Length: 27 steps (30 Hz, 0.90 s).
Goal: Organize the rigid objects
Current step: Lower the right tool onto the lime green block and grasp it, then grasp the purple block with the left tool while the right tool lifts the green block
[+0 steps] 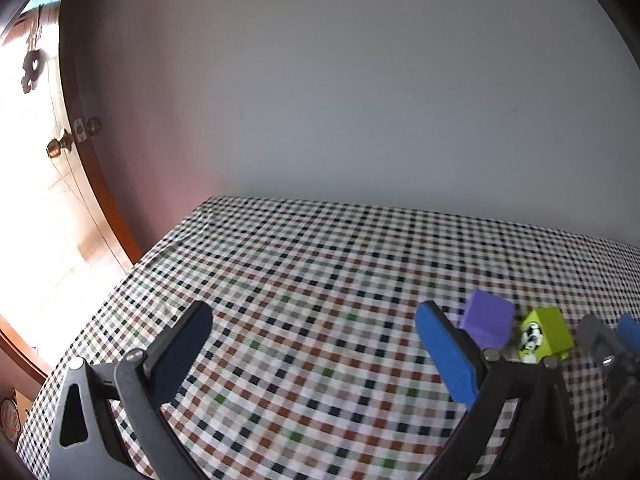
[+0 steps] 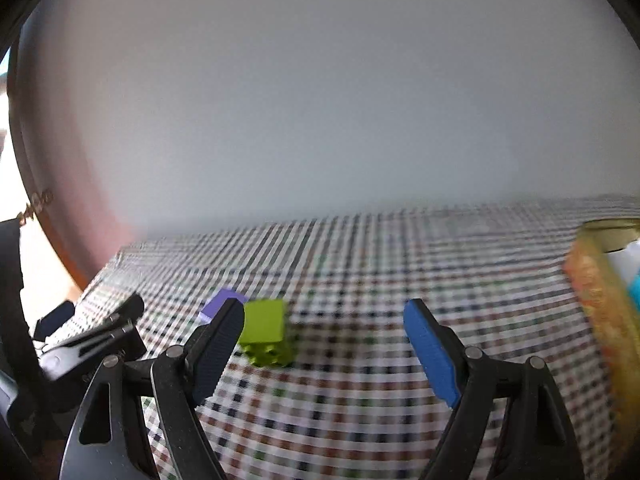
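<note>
A purple block [image 1: 486, 320] and a lime green block [image 1: 546, 334] with a black-and-white picture on one face sit side by side on the checkered tablecloth [image 1: 300, 280]. My left gripper [image 1: 316, 346] is open and empty, to the left of both blocks. In the right wrist view the green block [image 2: 266, 330] lies just right of my left finger, with the purple block [image 2: 220, 304] partly hidden behind that finger. My right gripper [image 2: 324, 344] is open and empty, close to the green block. The right gripper also shows at the left wrist view's right edge [image 1: 612, 344].
An orange-yellow container [image 2: 604, 300] with white and blue things inside stands at the right edge of the table. A plain wall runs behind the table. A wooden door frame [image 1: 92, 184] and bright doorway lie to the left. The left gripper shows at the right wrist view's left edge [image 2: 96, 332].
</note>
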Each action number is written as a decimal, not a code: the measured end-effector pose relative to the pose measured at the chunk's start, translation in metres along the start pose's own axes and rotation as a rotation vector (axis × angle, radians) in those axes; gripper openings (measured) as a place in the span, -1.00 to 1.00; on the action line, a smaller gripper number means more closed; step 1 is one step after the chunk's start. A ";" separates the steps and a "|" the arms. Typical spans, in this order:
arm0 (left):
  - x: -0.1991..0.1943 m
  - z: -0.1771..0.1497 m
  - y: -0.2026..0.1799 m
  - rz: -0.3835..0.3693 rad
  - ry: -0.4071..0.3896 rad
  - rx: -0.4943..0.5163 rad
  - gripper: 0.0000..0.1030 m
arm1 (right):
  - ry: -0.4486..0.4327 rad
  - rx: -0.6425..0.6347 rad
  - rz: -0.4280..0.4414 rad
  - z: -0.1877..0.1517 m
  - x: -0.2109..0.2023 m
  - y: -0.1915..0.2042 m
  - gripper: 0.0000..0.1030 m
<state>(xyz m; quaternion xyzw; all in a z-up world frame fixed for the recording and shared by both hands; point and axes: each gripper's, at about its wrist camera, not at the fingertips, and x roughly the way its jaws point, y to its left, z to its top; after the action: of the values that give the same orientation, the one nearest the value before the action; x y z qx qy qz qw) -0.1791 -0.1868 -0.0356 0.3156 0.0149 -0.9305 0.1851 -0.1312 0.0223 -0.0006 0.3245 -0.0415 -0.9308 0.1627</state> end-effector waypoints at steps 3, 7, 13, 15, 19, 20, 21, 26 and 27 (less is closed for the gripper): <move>0.011 0.002 0.001 0.000 0.009 -0.005 0.99 | 0.067 0.012 0.021 0.000 0.015 0.009 0.61; 0.014 0.004 0.004 0.001 0.020 -0.014 0.99 | 0.143 -0.024 0.008 0.001 0.036 0.025 0.29; 0.017 0.005 0.006 -0.003 0.020 -0.007 0.99 | 0.212 -0.026 0.001 -0.006 0.052 0.027 0.08; 0.015 0.005 0.004 -0.009 0.019 -0.005 0.99 | 0.210 -0.036 0.006 -0.007 0.052 0.028 -0.15; 0.012 0.003 0.002 -0.054 0.015 0.000 0.99 | 0.214 -0.033 0.044 -0.011 0.050 0.026 -0.34; 0.012 0.003 0.003 -0.072 0.015 0.001 0.99 | 0.207 -0.026 0.058 -0.012 0.047 0.023 -0.34; 0.011 0.002 0.003 -0.087 0.014 0.002 0.99 | 0.196 -0.018 0.070 -0.011 0.044 0.021 -0.34; 0.007 0.002 -0.001 -0.172 0.004 0.028 0.99 | 0.039 -0.124 -0.015 -0.018 -0.003 0.006 -0.34; 0.006 0.002 -0.005 -0.190 0.003 0.047 0.99 | 0.007 -0.144 -0.037 -0.019 -0.011 0.002 -0.34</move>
<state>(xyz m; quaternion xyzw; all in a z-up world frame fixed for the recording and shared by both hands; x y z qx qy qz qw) -0.1866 -0.1841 -0.0385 0.3185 0.0231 -0.9435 0.0884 -0.1106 0.0245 -0.0086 0.3161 0.0324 -0.9331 0.1685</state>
